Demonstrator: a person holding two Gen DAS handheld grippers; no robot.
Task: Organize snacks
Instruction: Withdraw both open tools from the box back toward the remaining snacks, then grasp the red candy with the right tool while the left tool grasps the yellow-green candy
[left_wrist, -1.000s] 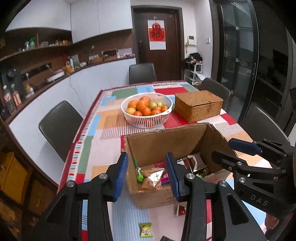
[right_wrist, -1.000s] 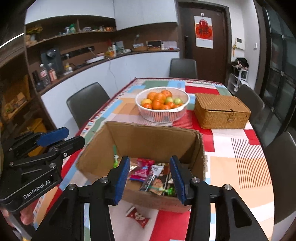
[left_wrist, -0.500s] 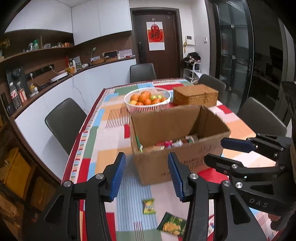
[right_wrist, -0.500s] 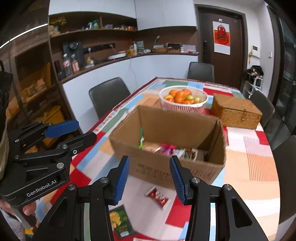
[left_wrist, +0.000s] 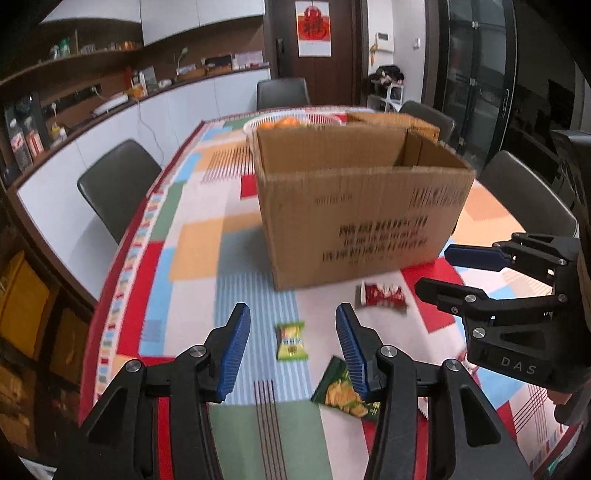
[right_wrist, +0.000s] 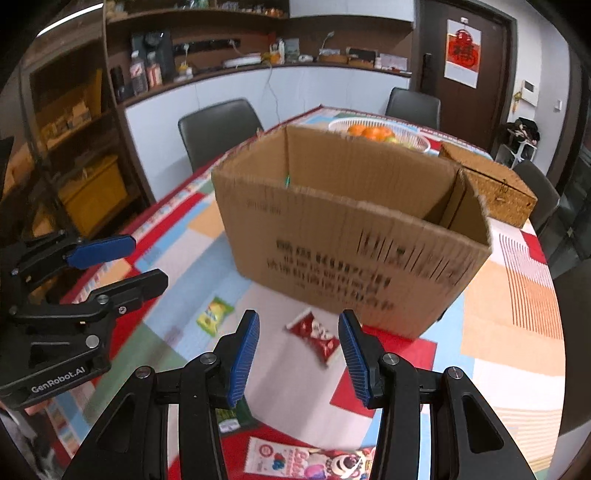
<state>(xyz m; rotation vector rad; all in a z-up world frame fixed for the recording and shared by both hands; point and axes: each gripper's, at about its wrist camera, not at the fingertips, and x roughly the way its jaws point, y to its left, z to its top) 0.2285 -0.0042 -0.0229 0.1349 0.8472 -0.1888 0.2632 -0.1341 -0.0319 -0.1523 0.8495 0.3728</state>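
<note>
An open cardboard box (left_wrist: 362, 221) (right_wrist: 351, 236) stands on the patchwork tablecloth, its contents hidden behind the near wall. Loose packets lie in front of it. A small green-yellow candy (left_wrist: 291, 341) (right_wrist: 214, 312) lies just beyond my open, empty left gripper (left_wrist: 292, 310) (right_wrist: 147, 260). A red packet (right_wrist: 314, 334) (left_wrist: 382, 295) lies just beyond my right gripper (right_wrist: 298, 319) (left_wrist: 443, 271), also open and empty. A green chips packet (left_wrist: 340, 393) (right_wrist: 231, 415) lies partly under the fingers, and a pink packet (right_wrist: 306, 459) lies nearest.
Behind the box are a white fruit basket (right_wrist: 376, 129) and a wicker box (right_wrist: 491, 184). Dark chairs (left_wrist: 114, 184) ring the table. The table's left edge (left_wrist: 114, 288) runs close to my left gripper. A counter and shelves line the far wall.
Both grippers came down and back from over the box toward the packets on the cloth. The box's contents dropped out of sight. The left jaws stand a little wider.
</note>
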